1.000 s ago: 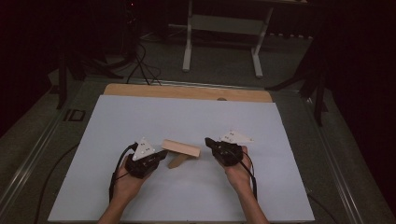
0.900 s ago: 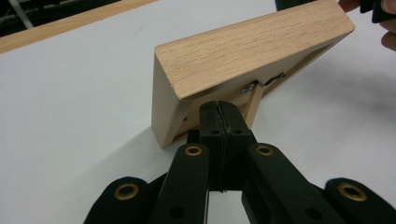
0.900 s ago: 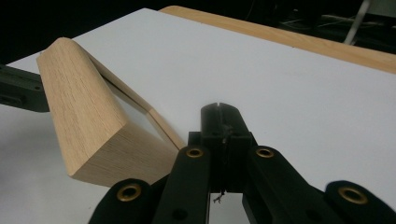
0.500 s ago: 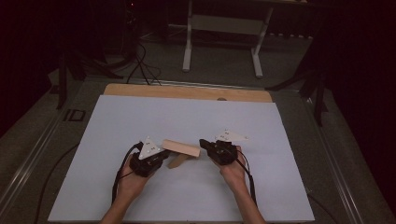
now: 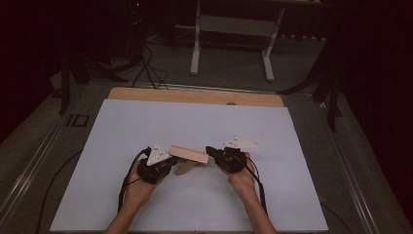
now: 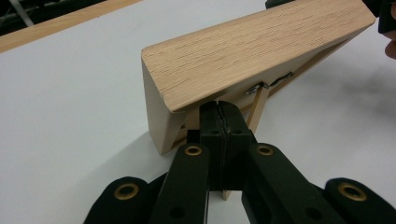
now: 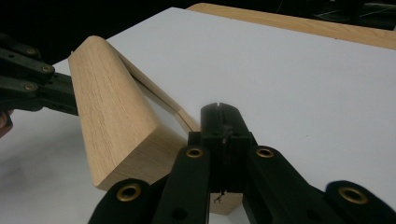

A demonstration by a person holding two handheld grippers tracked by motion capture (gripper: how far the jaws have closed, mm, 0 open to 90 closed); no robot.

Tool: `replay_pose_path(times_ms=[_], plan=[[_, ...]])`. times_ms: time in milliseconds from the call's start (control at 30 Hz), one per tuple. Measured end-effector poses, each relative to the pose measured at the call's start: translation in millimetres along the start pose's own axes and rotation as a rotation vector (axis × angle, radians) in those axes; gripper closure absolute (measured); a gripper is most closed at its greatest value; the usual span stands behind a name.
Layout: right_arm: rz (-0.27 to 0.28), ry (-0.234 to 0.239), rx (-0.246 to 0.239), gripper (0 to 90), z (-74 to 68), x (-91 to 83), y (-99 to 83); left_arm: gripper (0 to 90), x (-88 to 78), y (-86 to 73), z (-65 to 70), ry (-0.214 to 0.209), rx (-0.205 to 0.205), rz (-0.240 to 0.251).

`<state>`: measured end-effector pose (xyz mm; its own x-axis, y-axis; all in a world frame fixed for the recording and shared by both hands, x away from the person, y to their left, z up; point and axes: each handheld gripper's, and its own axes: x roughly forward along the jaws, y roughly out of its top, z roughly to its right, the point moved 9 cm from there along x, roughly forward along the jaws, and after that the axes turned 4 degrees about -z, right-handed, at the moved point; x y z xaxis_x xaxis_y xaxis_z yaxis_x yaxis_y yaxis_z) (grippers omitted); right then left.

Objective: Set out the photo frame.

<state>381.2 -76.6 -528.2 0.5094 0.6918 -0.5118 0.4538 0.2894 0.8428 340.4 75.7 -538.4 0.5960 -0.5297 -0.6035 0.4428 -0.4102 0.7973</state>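
the left tool (image 6: 218,140) has its jaws closed tight on a thin wooden stand strip (image 6: 258,108) at the back of the wooden frame (image 5: 189,154). the right tool (image 7: 219,135) is also closed, gripping the other end of the frame. the frame is tilted between both tools, over the white tabletop (image 5: 195,122). beyond it a bare wooden edge (image 5: 195,96) runs along the far side.

A white sheet (image 5: 195,131) covers the table, leaving a strip of bare wooden tabletop (image 5: 195,95) exposed along the far edge. Beyond the table, on grey floor, stands a light-coloured metal frame (image 5: 231,29) with two legs and a crossbar. Black cables (image 5: 146,68) lie on the floor to its left. The surroundings are dark and indistinct.
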Motion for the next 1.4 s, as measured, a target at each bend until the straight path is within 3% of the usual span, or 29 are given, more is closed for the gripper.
replay_pose_path(times_ms=[433,967,1400], plan=[[-0.009,-0.002,-0.023,89.8,-2.9,-1.6,-0.8,89.4,5.5,2.5,1.0,0.0,0.004,-0.005],[-0.012,-0.008,-0.037,89.8,-7.9,-4.3,-1.6,89.5,7.5,11.4,20.1,-0.028,0.039,0.006],[-0.019,-0.017,-0.061,89.9,-12.2,-6.6,-3.4,89.5,15.1,10.0,25.5,-0.036,0.049,-0.015]])
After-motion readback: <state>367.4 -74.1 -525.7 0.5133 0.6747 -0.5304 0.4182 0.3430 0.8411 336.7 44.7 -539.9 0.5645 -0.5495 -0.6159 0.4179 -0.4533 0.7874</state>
